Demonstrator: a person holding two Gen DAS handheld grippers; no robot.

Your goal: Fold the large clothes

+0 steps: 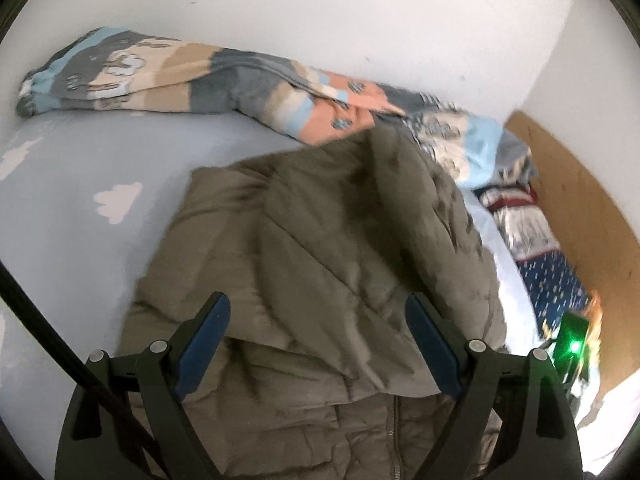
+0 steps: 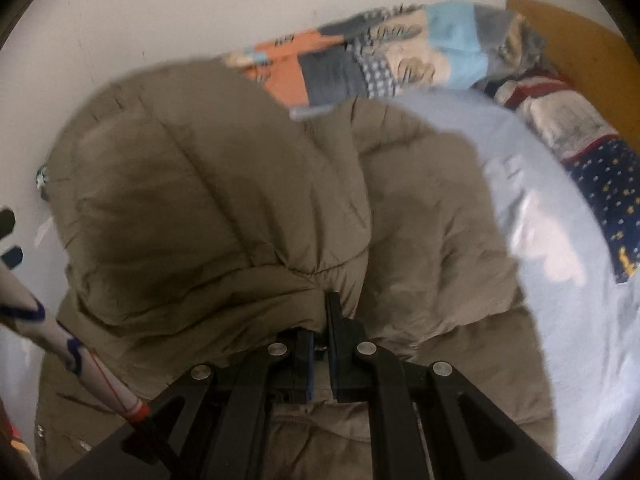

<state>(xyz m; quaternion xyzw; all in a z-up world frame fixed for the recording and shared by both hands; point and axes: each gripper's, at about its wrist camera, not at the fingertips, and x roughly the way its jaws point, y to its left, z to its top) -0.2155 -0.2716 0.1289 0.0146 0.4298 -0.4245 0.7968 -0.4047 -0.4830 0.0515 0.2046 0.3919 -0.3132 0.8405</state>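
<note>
Right gripper clamped on jacket fold, carrying it across the bed; left gripper wide open, empty, hovering over the jacket

Your left gripper points steeply downward with its jaws spread wide; the two blue-padded fingers stand well apart, and nothing is pinched between them. The fabric beneath them lies below the pads, not pressed by either one.

Your right gripper also tilts downward, and its jaws are clamped tight together. A bunched fold of the olive jacket is caught between the pads, and the cloth gathers into creases right at the fingertips. The right wrist view is blurred. Neither of your hands nor your sleeves shows in either view.
</note>
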